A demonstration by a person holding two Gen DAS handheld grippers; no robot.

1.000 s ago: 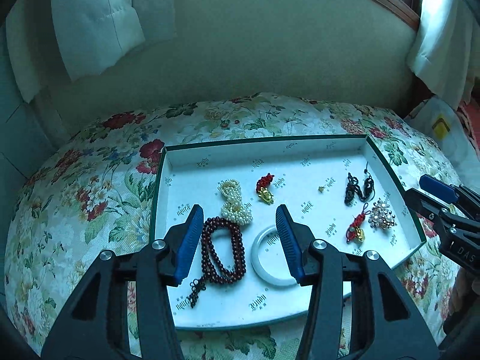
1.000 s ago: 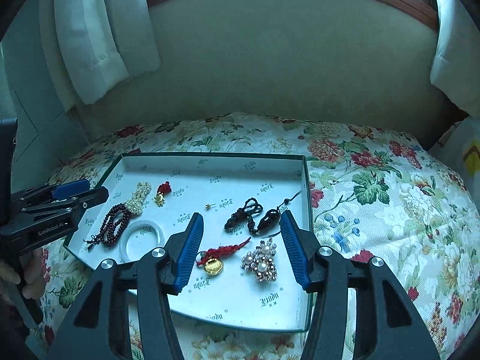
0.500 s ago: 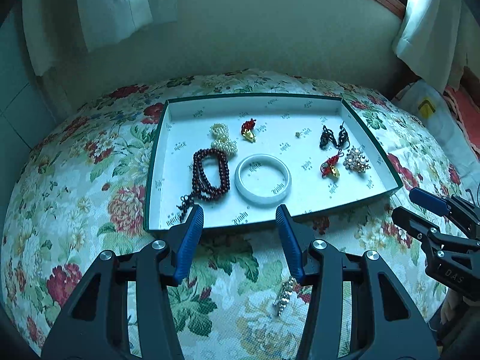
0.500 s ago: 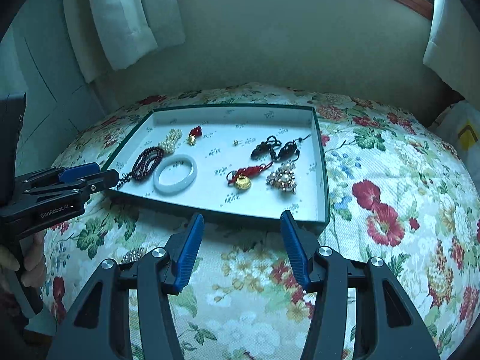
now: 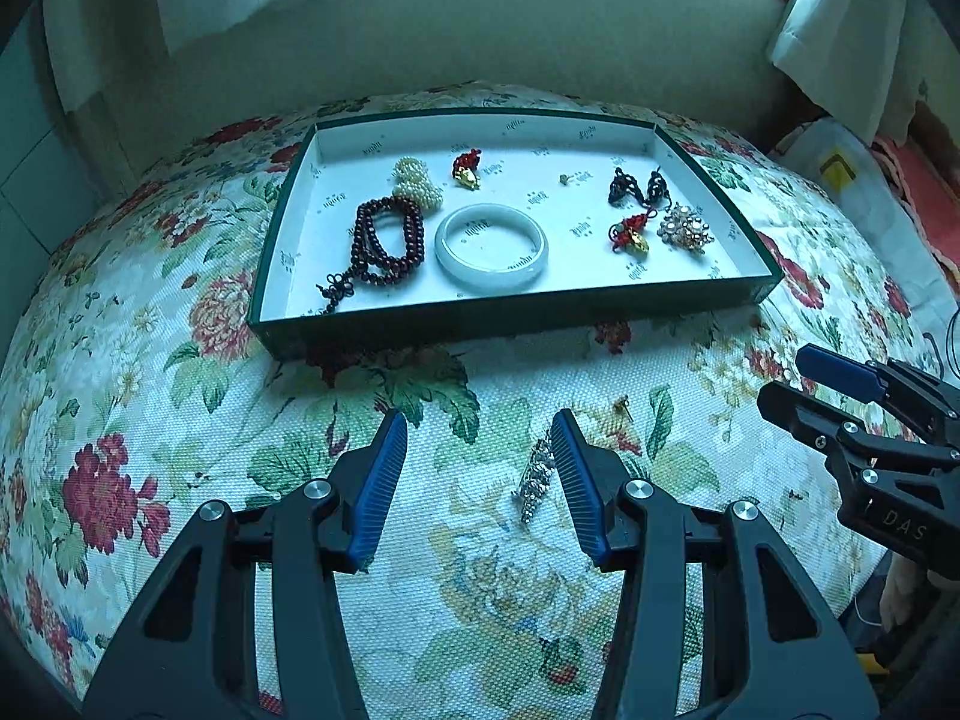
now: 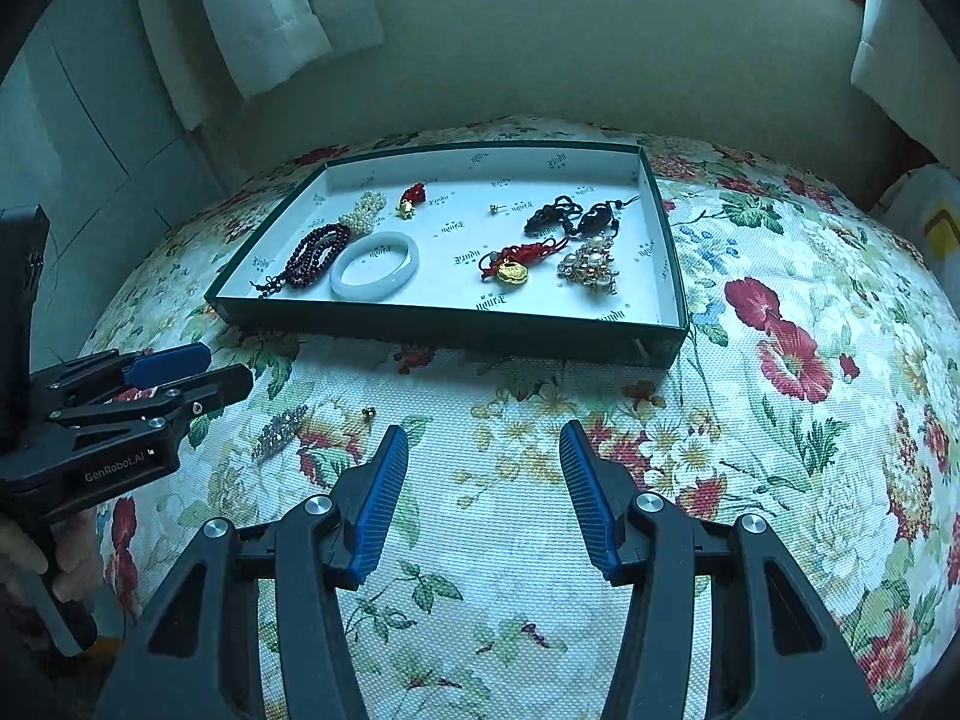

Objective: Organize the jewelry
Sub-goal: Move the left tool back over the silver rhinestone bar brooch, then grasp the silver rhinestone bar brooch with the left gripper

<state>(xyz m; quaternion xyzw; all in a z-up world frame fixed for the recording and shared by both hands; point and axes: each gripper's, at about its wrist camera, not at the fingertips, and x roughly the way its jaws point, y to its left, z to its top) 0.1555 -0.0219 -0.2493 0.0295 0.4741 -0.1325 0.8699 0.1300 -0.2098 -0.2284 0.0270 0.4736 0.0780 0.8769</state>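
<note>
Left wrist: gripper (image 5: 479, 429) now farther back from tray (image 5: 510, 324); silver chain (image 5: 536, 480) alongside.

Tablecloth (image 5: 150, 396): coarse woven cloth, matt, floral print. Tray (image 5: 480, 324): paperboard, dark green outside, white printed paper lining; holding a glossy, smooth white bangle (image 5: 491, 245), polished dark red bead bracelet (image 5: 384, 237), pearly beads (image 5: 417, 183) and red knotted cord with shiny gold charm (image 6: 510, 264). Left gripper (image 5: 477, 474) and right gripper (image 6: 483, 483): matt black plastic, ribbed blue pads (image 5: 378, 486), bright metal screws; a glittering metallic brooch (image 5: 537, 477) lies on the cloth.
</note>
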